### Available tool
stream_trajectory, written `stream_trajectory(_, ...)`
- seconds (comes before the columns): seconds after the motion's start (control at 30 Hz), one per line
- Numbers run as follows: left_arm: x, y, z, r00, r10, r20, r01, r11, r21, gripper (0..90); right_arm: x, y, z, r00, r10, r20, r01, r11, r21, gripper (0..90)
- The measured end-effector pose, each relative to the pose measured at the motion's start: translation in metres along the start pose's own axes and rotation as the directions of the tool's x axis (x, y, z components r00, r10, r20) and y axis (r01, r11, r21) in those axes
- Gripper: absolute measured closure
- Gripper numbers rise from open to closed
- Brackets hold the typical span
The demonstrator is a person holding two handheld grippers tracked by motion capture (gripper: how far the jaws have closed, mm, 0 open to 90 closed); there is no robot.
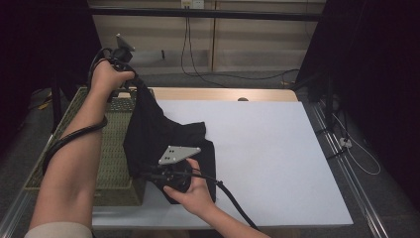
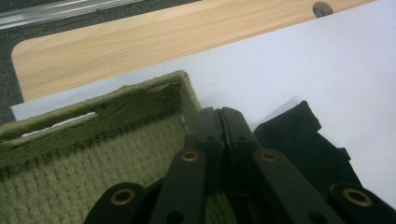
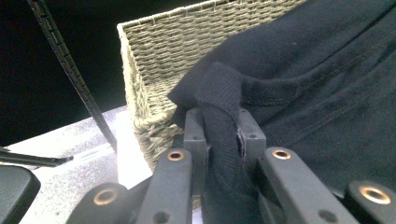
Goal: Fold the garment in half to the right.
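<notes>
Two grippers: both clamp one black garment (image 1: 153,134), one at each end of it.
Left gripper (image 1: 130,85): raised above the far left corner of the tabletop, over the far end of the basket; its jaws are pressed together, and in the high view the top of the garment hangs from them.
Left gripper view: the jaw tips (image 2: 219,122) meet with almost no gap; whatever cloth lies between them is too thin to make out there.
Right gripper (image 1: 143,173): low, near the tabletop's near edge, just beside the basket's near right corner; grey three-cornered plate on top.
Right gripper view: the jaws pinch a thick folded band of the black cloth (image 3: 219,140), which bulges up between them.
Garment: stretched on a slant from the raised left gripper down to the right gripper; its lower part bunches on the white sheet (image 1: 277,158), touching the basket's right wall.
Basket (image 1: 111,163): olive-green, woven, rectangular, along the left edge of the tabletop, with a handle slot in its far wall (image 2: 56,122).
Tabletop: a white sheet covers most of it; a bare wooden strip (image 1: 223,93) shows along the far edge.
Hands: the left hand (image 1: 106,77) grips its tool up high, the right hand (image 1: 195,191) holds its tool from below.
</notes>
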State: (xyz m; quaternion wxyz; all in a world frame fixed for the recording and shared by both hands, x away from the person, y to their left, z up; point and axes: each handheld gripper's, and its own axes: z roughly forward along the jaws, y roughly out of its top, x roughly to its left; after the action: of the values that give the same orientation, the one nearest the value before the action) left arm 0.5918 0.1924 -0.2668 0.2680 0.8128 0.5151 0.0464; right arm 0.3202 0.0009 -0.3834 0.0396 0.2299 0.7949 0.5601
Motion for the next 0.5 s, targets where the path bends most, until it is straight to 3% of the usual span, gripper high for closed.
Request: stream_trajectory(0.5, -0.024, -0.002, 0.025, 0.9992, 0.032, 0.023, -0.033, 0.9992, 0.024, 86.7, 0.000, -0.013, -0.004, 1.0000, 0.006, 0.007, -0.006, 1.000, 0.010, 78.4)
